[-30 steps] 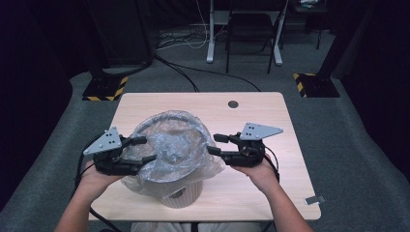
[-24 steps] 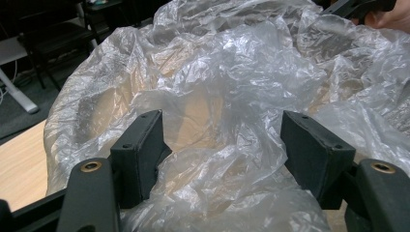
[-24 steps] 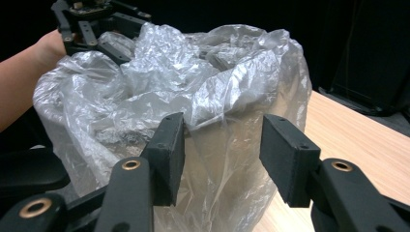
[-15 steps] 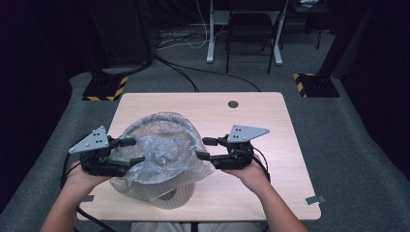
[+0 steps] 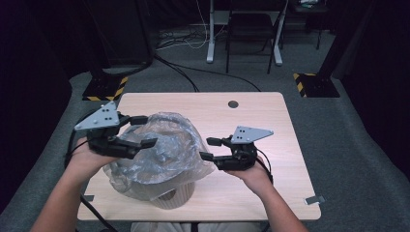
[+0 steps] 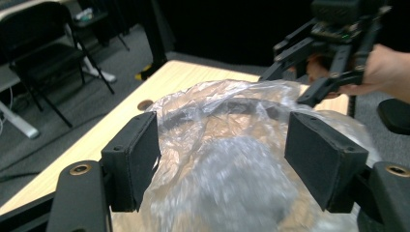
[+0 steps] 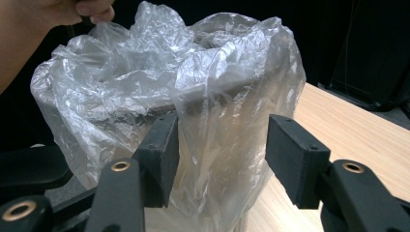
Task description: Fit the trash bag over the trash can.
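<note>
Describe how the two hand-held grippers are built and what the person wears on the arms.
Both the left gripper and right gripper are black, skeletal frames with two long jaws ending in flat rectangular black pads, with brass-coloured pivot pins. Each carries a grey three-cornered plate dotted with small holes, and a black cable trails from each. The forearms are bare, with no sleeves in view.

I see 1 light wooden table (image 5: 270, 145) with rounded corners, standing on grey carpet (image 5: 348, 135). Near its far edge sits 1 round dark cable hole (image 5: 233, 104). Directly on the tabletop, towards the near left, stands 1 tan bin (image 5: 169, 195), with a crumpled clear plastic bag (image 5: 169, 145) draped over its top and sides.
</note>
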Motion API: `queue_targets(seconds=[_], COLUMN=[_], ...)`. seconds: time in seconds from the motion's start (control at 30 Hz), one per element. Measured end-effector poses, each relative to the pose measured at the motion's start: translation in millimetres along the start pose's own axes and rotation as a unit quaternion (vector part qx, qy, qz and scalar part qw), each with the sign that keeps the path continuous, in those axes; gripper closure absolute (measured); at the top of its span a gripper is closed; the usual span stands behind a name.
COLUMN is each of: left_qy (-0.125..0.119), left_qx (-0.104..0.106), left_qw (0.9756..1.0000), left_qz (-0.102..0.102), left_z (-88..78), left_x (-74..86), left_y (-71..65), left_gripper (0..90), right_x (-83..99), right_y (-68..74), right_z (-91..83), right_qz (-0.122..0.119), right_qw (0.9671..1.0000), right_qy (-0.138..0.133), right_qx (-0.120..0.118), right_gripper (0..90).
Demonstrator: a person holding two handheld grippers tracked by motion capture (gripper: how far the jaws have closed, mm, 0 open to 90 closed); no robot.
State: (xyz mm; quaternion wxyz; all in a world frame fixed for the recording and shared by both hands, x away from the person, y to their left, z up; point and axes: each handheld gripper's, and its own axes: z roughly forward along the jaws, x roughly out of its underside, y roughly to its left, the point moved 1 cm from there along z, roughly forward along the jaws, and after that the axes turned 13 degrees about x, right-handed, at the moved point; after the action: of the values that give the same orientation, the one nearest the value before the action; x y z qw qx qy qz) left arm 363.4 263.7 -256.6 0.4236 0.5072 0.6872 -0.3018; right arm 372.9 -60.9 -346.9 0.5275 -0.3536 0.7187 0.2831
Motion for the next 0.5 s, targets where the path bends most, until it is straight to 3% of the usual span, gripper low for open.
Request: queue_targets(seconds=[0.1,0.2,0.37,0.5], left_qy=[0.015,0.043,0.059,0.086], left_qx=[0.006,0.007,0.015,0.034], left_qw=[0.9998,0.9991,0.9981,0.9957], left_qz=[-0.01,-0.006,-0.011,-0.012], left_z=[11.6,21.9,35.9,46.7], left_x=[-0.9,1.4,2.0,2.1], left_y=[3.7,6.3,11.2,11.8], left_gripper=[27.6,28.2,28.7,28.9], right_x=[0.3,1.2,1.5,2.2], right_y=[-0.6,-2.1,-5.9,-9.0], right_z=[-2.9,-6.9,-17.5,-25.5], right_qz=[0.002,0.005,0.01,0.014], right_qw=[1.0,1.0,0.9997,0.9993], right_qy=[-0.002,-0.004,-0.006,-0.01], right_qx=[0.003,0.008,0.022,0.032], right_gripper=[44.5,43.4,42.1,42.1])
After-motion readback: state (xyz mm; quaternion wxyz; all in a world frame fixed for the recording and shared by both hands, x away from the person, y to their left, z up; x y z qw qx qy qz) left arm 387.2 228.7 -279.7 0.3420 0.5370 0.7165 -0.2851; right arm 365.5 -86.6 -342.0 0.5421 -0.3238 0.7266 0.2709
